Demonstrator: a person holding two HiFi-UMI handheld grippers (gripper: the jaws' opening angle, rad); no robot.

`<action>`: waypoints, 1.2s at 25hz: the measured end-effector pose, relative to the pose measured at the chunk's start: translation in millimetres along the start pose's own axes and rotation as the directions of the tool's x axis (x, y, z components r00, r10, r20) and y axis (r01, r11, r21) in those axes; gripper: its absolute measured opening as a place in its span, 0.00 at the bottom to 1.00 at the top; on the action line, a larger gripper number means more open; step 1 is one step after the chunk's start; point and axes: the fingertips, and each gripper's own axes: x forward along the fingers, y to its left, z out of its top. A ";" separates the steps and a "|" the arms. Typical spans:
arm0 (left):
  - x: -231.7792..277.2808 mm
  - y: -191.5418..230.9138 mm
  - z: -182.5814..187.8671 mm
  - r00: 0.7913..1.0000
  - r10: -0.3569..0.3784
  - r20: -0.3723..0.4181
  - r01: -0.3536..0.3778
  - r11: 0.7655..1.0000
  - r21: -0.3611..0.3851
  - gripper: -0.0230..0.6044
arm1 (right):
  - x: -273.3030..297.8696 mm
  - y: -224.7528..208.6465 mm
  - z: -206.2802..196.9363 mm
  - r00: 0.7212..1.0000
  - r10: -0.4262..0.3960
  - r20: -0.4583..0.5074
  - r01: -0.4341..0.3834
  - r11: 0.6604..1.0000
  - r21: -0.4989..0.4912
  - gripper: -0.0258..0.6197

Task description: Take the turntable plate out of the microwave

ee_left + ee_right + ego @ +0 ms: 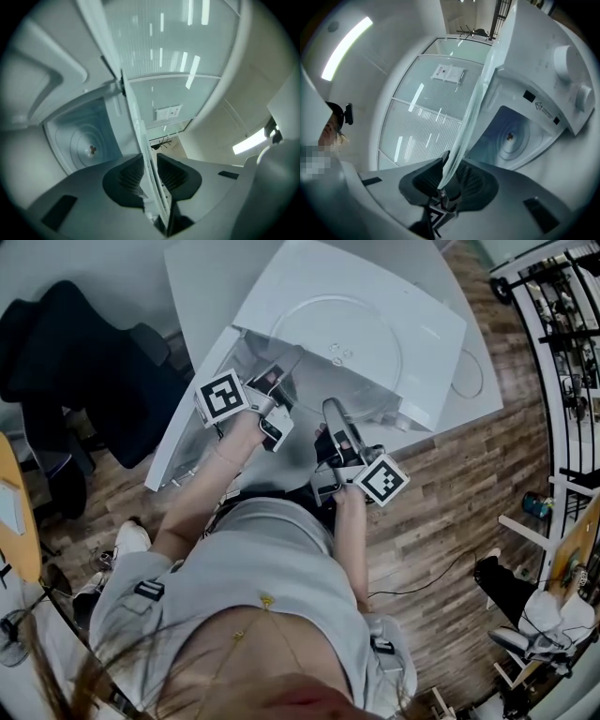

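My left gripper [150, 180] and right gripper [447, 180] each have jaws clamped on the rim of the turntable plate [187, 93], held just outside the microwave [548, 70]. I judge such thin edge grips on slick glass could slip and drop it.

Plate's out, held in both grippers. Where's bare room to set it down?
Bare tabletop right of the microwave, up to the table's edge; a narrower strip behind the open door. Crowded in front of the cavity: left gripper and right gripper both clamp the turntable plate there.
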 end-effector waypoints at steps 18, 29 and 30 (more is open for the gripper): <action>-72.8 -13.8 -65.5 0.963 0.220 -0.157 0.087 0.300 0.950 0.60 | -5.4 -7.3 6.2 0.998 0.009 0.059 -0.014 0.997 0.079 0.15; -47.8 -16.3 -62.8 0.971 0.195 -0.137 0.064 0.338 0.939 0.60 | -1.0 -16.0 16.9 0.997 0.051 0.060 -0.054 0.997 0.047 0.16; -47.1 -15.0 -62.9 0.970 0.199 -0.136 0.063 0.336 0.940 0.60 | -0.3 -17.0 17.2 0.997 0.050 0.054 -0.053 0.998 0.045 0.16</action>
